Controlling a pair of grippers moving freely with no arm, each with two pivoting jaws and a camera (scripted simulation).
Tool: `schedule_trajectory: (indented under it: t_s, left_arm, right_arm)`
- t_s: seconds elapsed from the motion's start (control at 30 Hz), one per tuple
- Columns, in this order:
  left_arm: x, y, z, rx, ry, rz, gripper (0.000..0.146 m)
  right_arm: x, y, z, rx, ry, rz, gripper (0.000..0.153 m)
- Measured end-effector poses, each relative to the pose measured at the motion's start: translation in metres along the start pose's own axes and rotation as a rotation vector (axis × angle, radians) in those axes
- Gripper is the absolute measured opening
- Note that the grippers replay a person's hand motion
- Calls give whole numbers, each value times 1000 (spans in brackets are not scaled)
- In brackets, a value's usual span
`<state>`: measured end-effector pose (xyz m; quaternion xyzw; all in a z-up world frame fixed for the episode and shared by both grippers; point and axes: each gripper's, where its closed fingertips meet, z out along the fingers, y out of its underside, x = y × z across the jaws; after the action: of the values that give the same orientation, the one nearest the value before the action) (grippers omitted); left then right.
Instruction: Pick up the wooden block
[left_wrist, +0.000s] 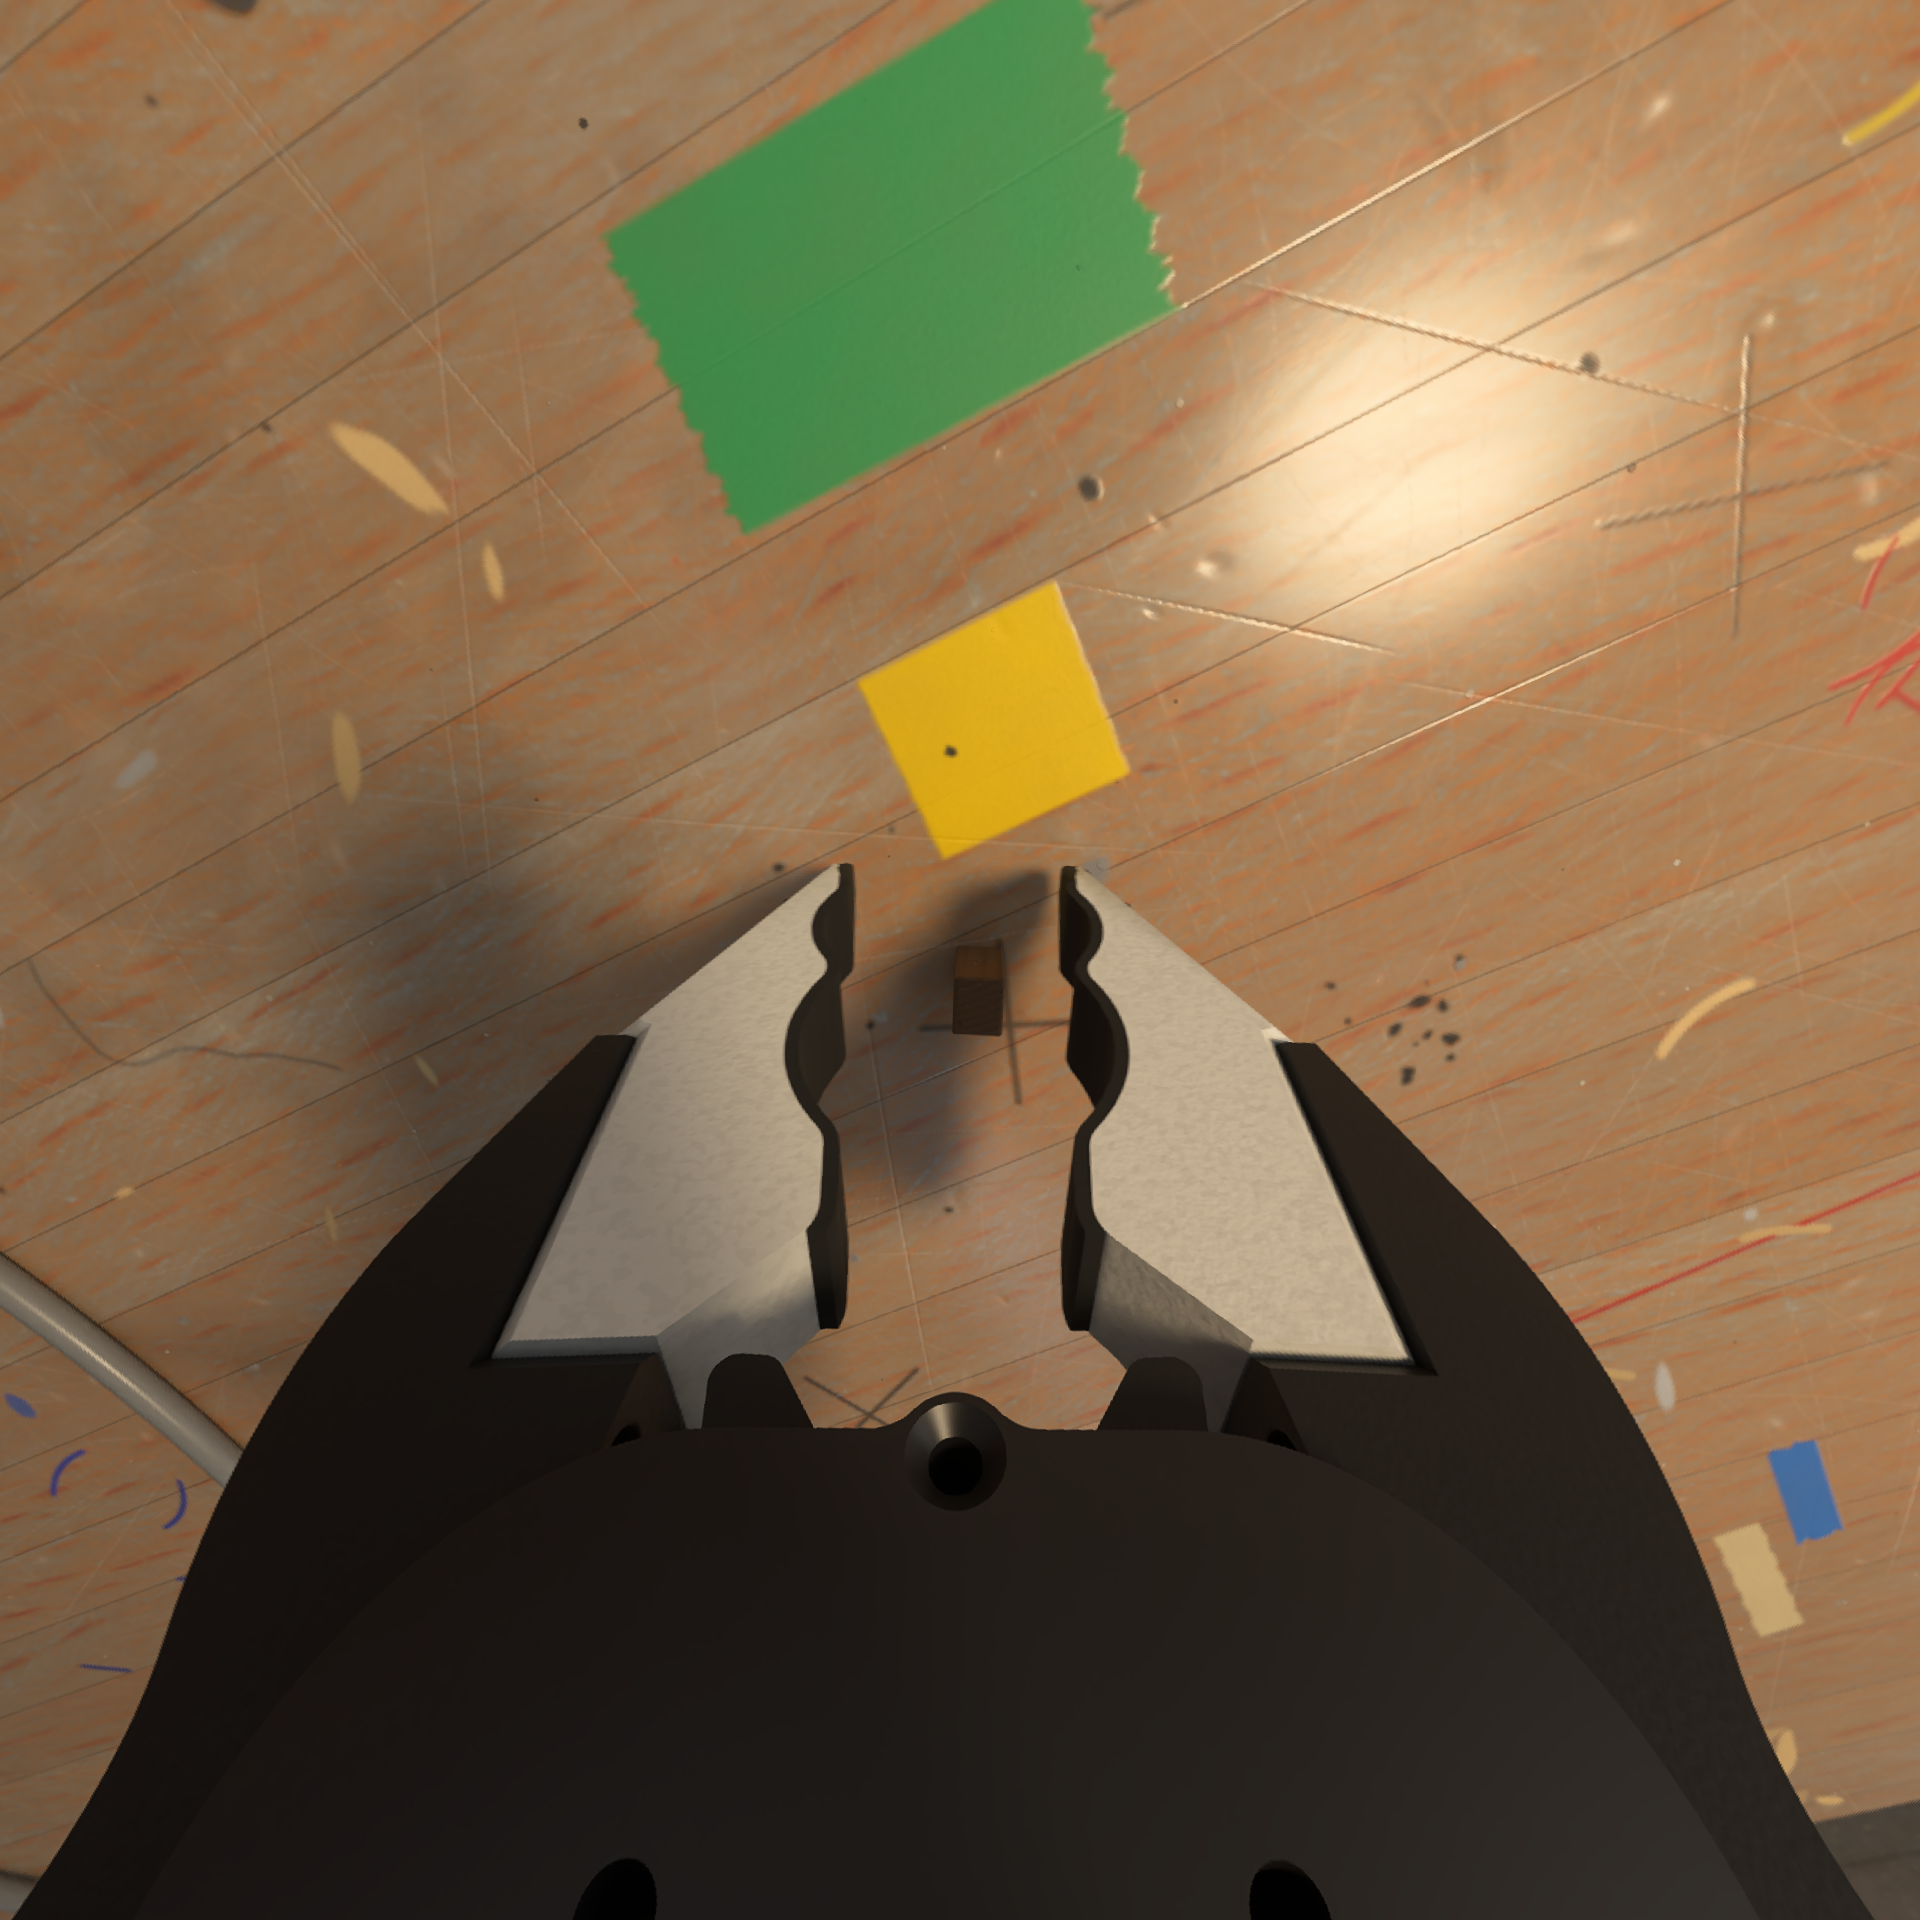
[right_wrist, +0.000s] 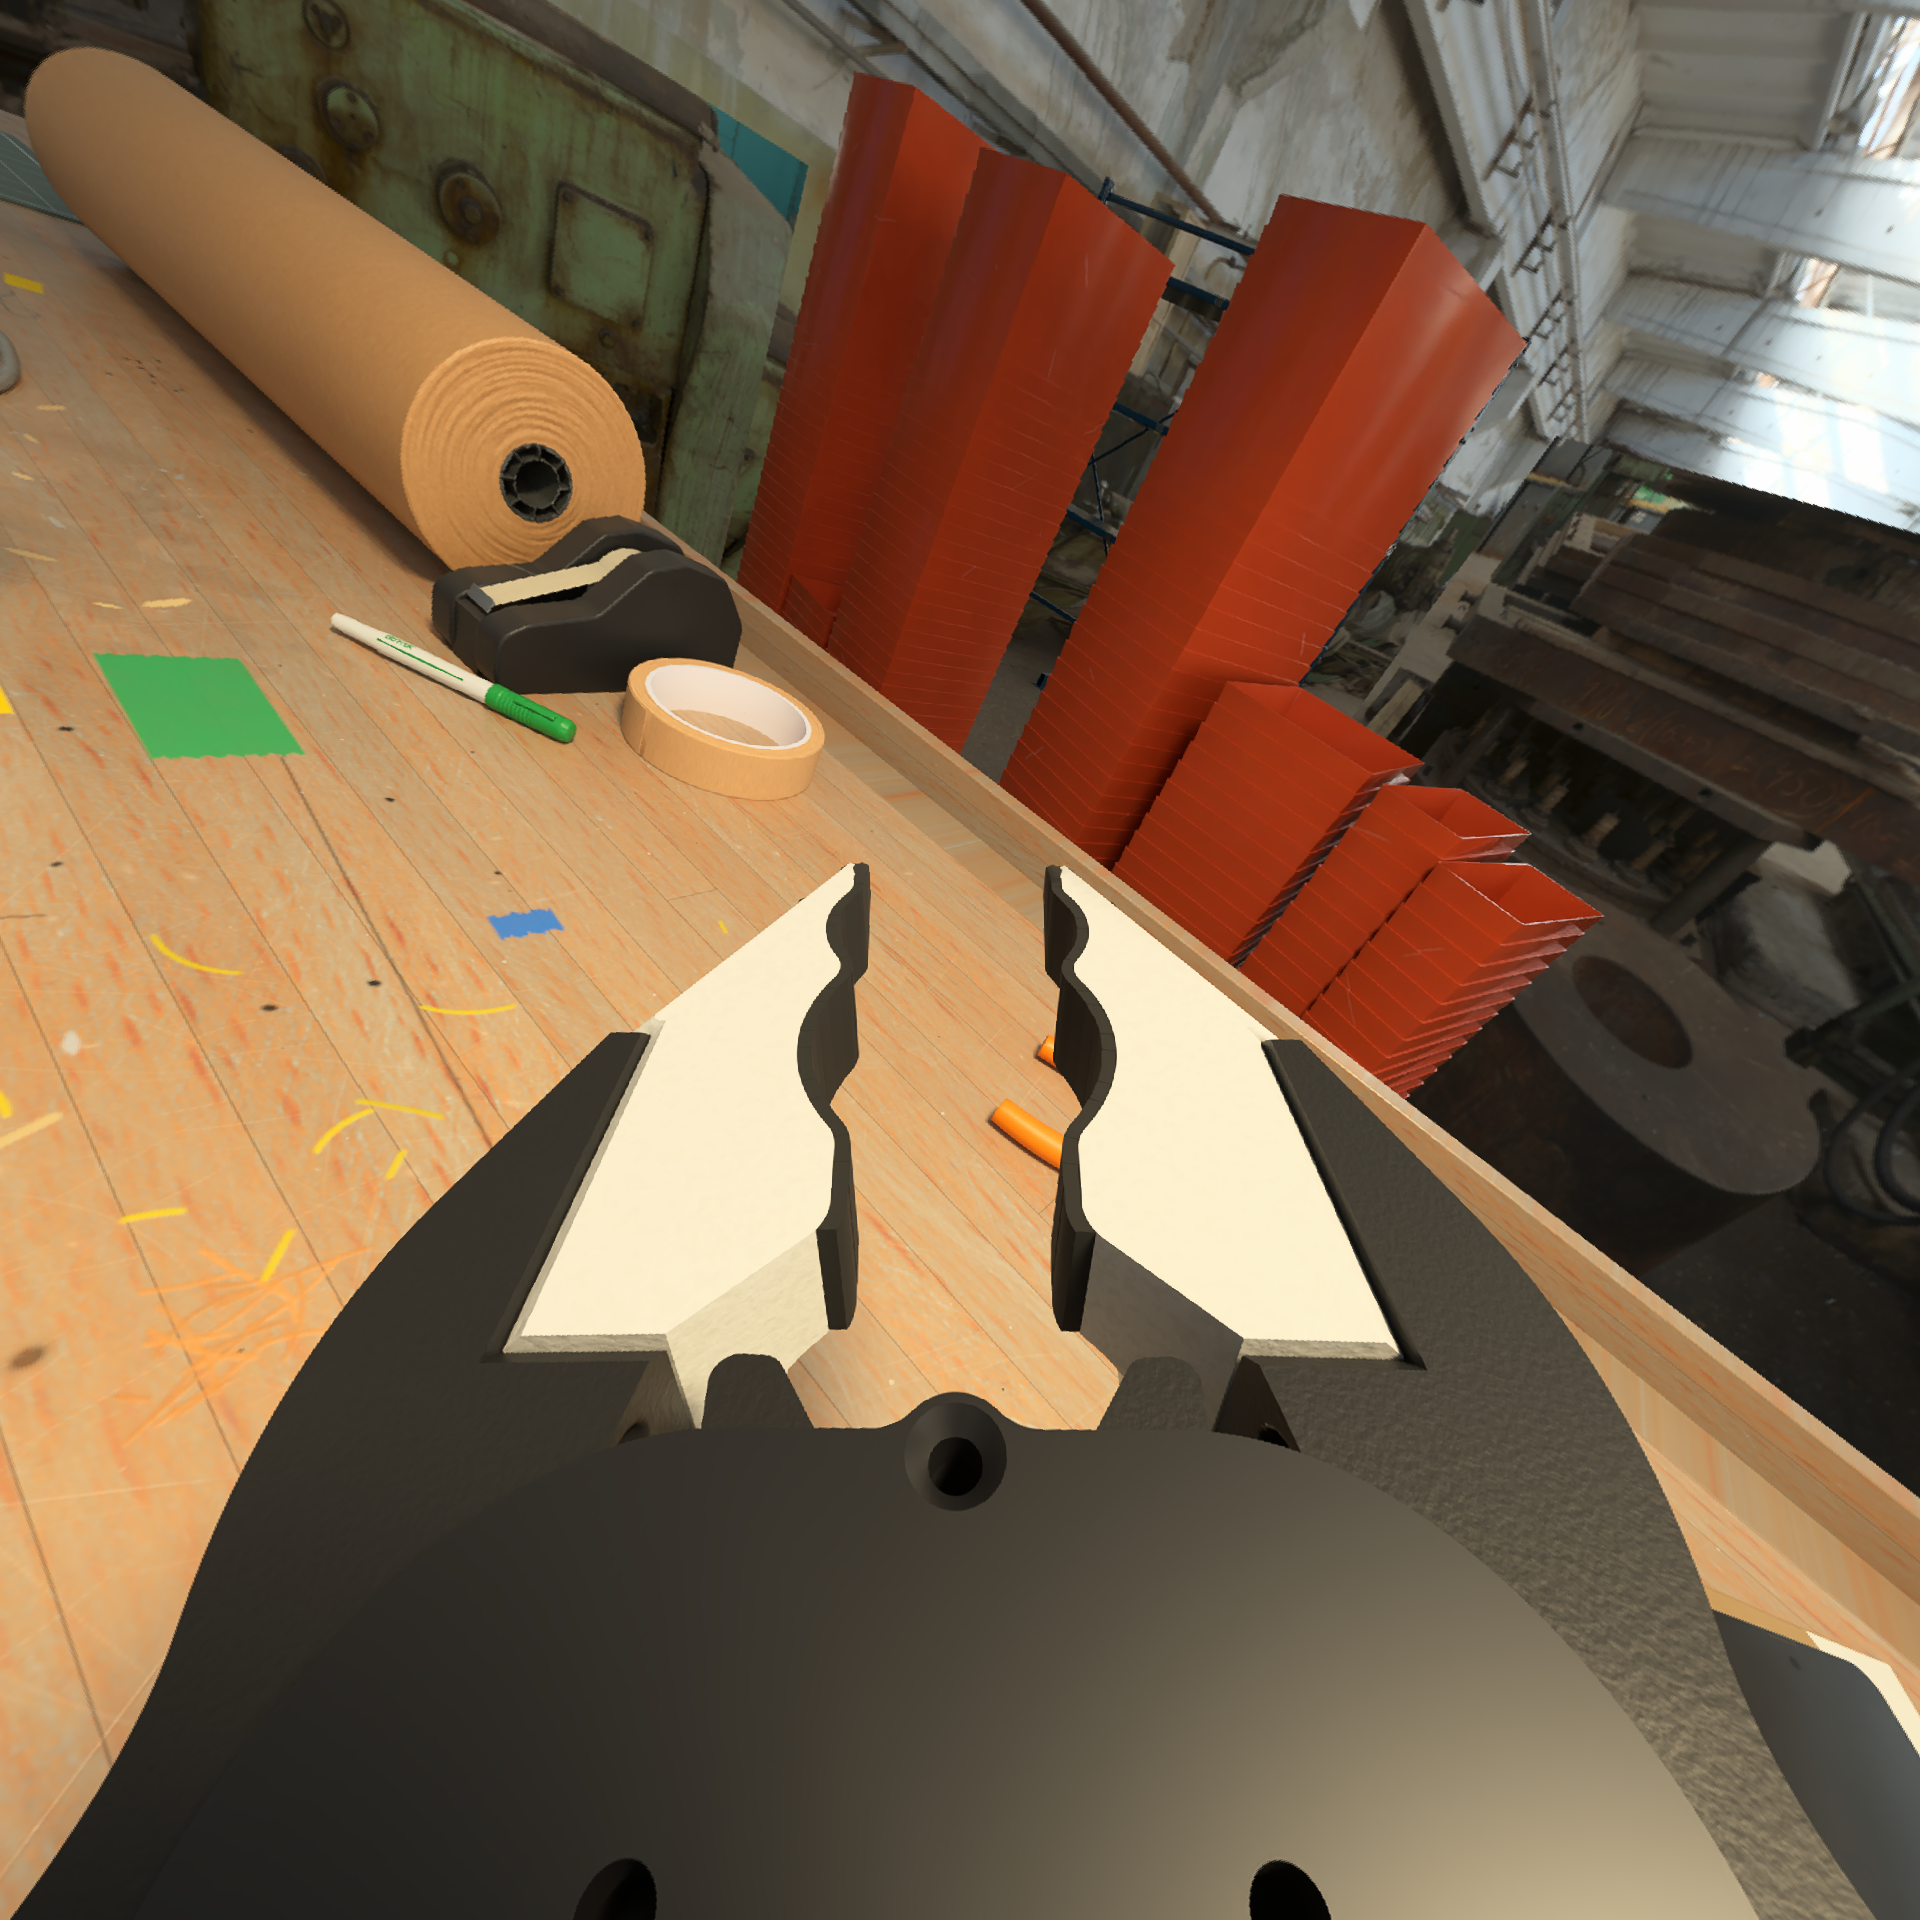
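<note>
left claw (left_wrist: 957, 883) hangs above the wooden surface (left_wrist: 312, 883) with its fingers spread, and the small wooden block (left_wrist: 978, 989) stands on the surface below, framed in the gap between them (touching neither). just beyond lies a yellow tape square (left_wrist: 994, 720), then a green tape patch (left_wrist: 888, 270). right claw (right_wrist: 956, 883) is spread too, pinching nothing, over the surface near its edge.

Left downward, right oblique; shared green patch (left_wrist: 883, 260)
</note>
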<state>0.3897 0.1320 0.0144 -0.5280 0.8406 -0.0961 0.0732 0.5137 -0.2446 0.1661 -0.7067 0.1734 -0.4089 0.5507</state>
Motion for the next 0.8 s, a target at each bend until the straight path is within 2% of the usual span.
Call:
schedule_trajectory:
  t_s: [0.03,0.1,0.13,0.23,0.47,0.57,0.63,0.73,0.8]
  left_arm:
    - [1,1,0,-5,3,7,34]
    - [2,3,-1,-24,-2,22,11]
    - [4,5,-1,-34,5,29,9]
    - [6,8,-4,-47,12,33,9]
    - [5,16,-16,-51,22,34,25]
    - [5,29,-13,-111,44,33,24]
    - [4,27,-11,-94,51,19,12]
    - [0,23,-9,-86,5,51,9]
    - [-5,12,-12,-18,-44,53,9]
  right_arm:
    - [0,0,0,1,-1,0,33]
    - [-1,-1,-1,4,-4,-2,33]
    - [-2,-2,-1,5,-5,-4,33]
    - [-3,-2,-1,7,-7,-9,33]
    - [-3,-3,-2,7,-7,-10,33]
    - [-3,-3,-2,8,-7,-8,33]
    - [-3,-4,-2,10,-7,-9,33]
    - [-4,-4,-2,8,-6,-14,33]
    - [-4,-4,-2,8,-9,-12,33]
